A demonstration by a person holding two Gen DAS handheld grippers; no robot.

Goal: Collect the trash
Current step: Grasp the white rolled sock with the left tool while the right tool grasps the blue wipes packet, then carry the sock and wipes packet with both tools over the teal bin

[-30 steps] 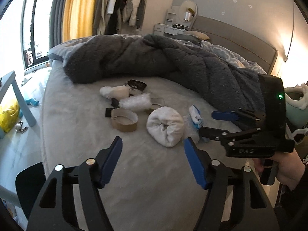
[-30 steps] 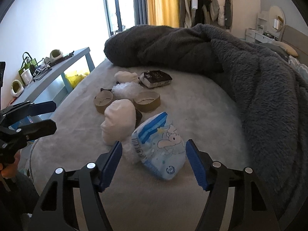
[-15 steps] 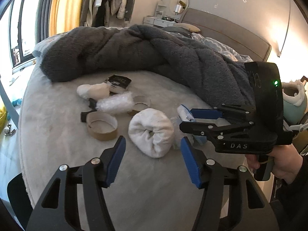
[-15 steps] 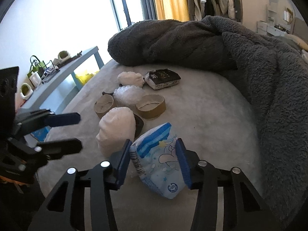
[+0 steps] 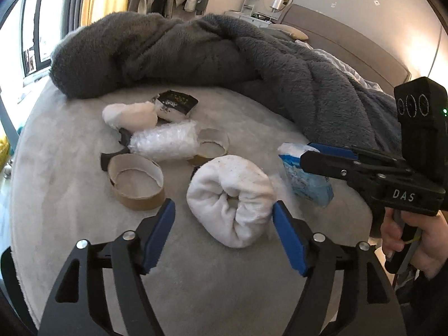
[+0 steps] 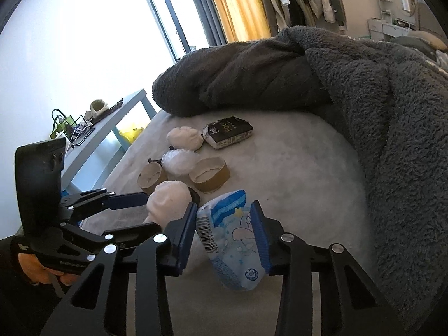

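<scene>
Trash lies on a grey bed. My right gripper [image 6: 222, 238] is shut on a blue and white tissue pack [image 6: 235, 243], tilted and lifted a little off the bed; the pack also shows in the left wrist view [image 5: 305, 176]. My left gripper [image 5: 224, 235] is open, its fingers on either side of a rolled white cloth wad [image 5: 232, 198], also visible in the right wrist view [image 6: 168, 198]. Behind lie two cardboard tape rings [image 5: 134, 182] [image 5: 208, 148], a bubble-wrap roll [image 5: 163, 141], another white wad [image 5: 128, 114] and a black packet [image 5: 176, 103].
A thick dark grey blanket [image 5: 224, 53] is heaped along the far side and right of the bed [image 6: 308, 162]. A light blue side table [image 6: 112, 128] with small items stands left of the bed by the window. Hanging clothes and a dresser are at the back.
My right gripper has closed on the tissue pack and tipped it up. My left gripper has moved forward, so its open fingers now flank the white cloth wad.
</scene>
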